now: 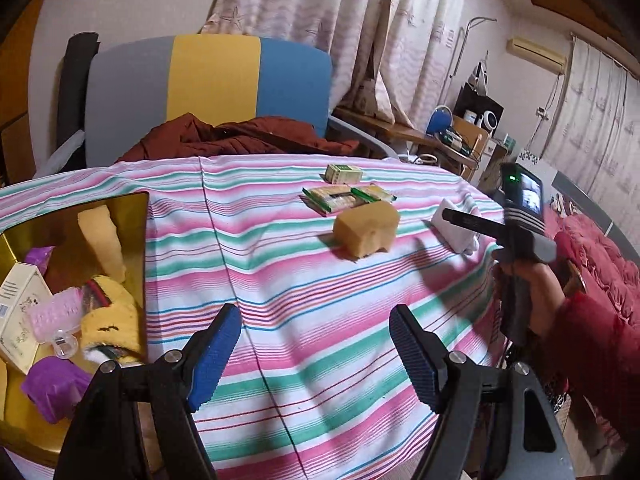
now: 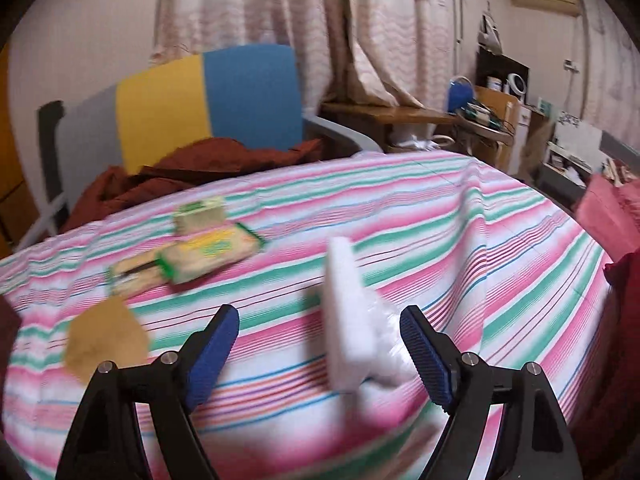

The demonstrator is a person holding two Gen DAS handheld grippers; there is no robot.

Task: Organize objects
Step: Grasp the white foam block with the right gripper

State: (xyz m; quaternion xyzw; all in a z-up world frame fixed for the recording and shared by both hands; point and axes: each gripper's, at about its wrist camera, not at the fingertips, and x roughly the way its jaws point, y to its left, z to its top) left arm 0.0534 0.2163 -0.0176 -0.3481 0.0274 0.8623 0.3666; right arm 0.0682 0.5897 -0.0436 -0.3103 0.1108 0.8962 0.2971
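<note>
the white block [image 2: 348,312] looks to us like light, soft foam that will squash, so we would pinch its flat sides. it stands blurred on the striped cloth [image 2: 440,220], between our right gripper's [image 2: 320,348] wide jaws, untouched. our left gripper [image 1: 316,344] gapes empty.

I saw a tan sponge block [image 1: 366,229] lying near three green-edged packets [image 1: 344,194] and a white folded cloth [image 2: 356,320] on the striped tablecloth [image 1: 280,280].
</note>
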